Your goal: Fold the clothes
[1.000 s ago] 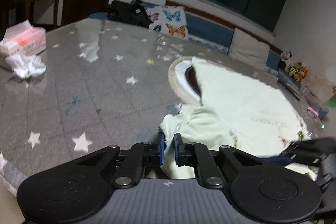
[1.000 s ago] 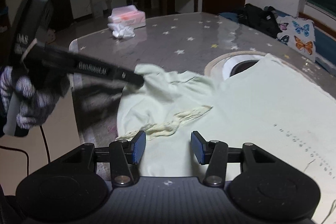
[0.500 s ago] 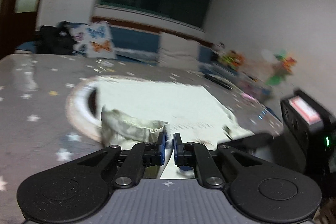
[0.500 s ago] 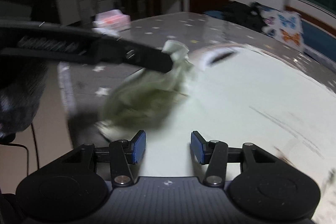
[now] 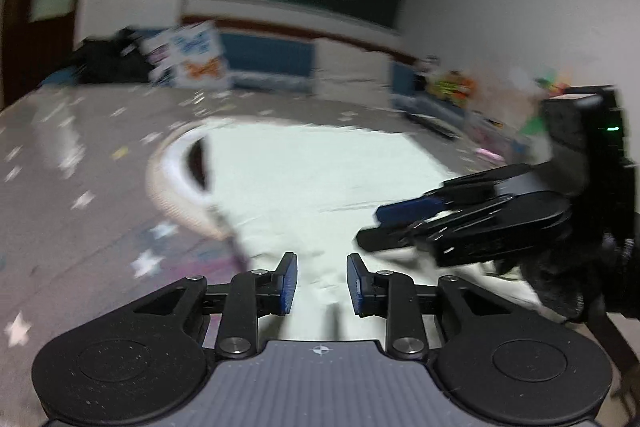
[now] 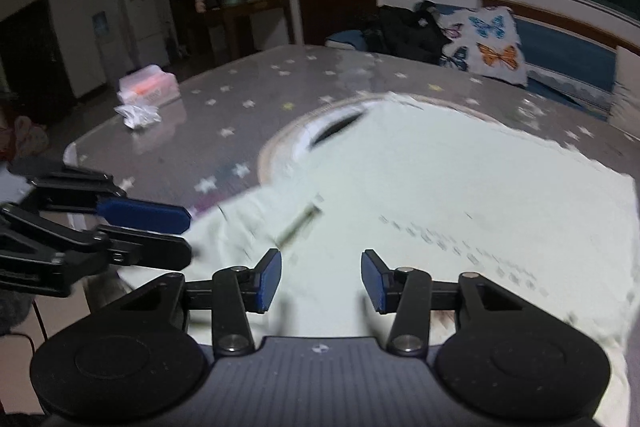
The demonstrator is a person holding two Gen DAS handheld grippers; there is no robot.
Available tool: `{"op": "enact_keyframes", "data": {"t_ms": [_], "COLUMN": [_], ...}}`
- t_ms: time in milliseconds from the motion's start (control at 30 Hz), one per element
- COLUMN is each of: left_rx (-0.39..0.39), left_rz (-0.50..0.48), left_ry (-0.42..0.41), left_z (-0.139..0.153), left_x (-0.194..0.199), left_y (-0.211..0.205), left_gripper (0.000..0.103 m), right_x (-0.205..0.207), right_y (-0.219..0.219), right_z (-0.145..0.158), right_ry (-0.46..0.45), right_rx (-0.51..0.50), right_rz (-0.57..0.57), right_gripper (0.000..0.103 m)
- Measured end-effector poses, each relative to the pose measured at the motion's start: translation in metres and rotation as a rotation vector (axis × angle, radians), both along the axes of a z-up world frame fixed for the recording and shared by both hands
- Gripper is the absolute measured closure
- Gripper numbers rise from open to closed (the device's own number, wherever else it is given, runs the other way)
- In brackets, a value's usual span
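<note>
Both of my grippers hover over the pale shirt (image 6: 420,187) spread on the star-patterned table (image 6: 256,95) ahead. My left gripper (image 5: 322,281) has just been opening, nothing pinched; my right gripper (image 6: 321,283), closing slightly, stands apart, empty.

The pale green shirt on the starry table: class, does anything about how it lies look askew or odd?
Yes. The shirt lies partly over a round tan-rimmed object, so it is not flat on the table. Its near-left part looks rumpled, though blurred. Both the left gripper and right gripper are open above it.
</note>
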State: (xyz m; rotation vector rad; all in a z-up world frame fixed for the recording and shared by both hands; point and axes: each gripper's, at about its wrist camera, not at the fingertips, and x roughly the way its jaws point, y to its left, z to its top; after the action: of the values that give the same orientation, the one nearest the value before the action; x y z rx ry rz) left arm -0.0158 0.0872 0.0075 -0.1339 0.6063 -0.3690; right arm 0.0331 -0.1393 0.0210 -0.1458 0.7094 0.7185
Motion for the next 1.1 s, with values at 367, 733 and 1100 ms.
{"op": "enact_keyframes", "data": {"t_ms": [367,733,1100], "left_rx": [-0.046,-0.129,-0.088], "left_rz": [0.041,0.032,0.061], "left_ry": [0.108,0.162,0.165], "left_z": [-0.019,-0.022,-0.014], "left_x": [-0.003,-0.014,-0.029], "left_y": [0.018,0.031,0.042], "left_gripper": [0.074,0.095,0.090], "right_x": [0.054,0.083,0.086], "right_y": [0.076,0.115,0.106], "right_z": [-0.002,-0.029,-0.018], "right_ry": [0.020,0.088,0.089], "right_rx": [0.012,-0.059,-0.012], "right_rz": [0.085,0.104,0.082], "right_gripper": [0.072,0.096,0.093]}}
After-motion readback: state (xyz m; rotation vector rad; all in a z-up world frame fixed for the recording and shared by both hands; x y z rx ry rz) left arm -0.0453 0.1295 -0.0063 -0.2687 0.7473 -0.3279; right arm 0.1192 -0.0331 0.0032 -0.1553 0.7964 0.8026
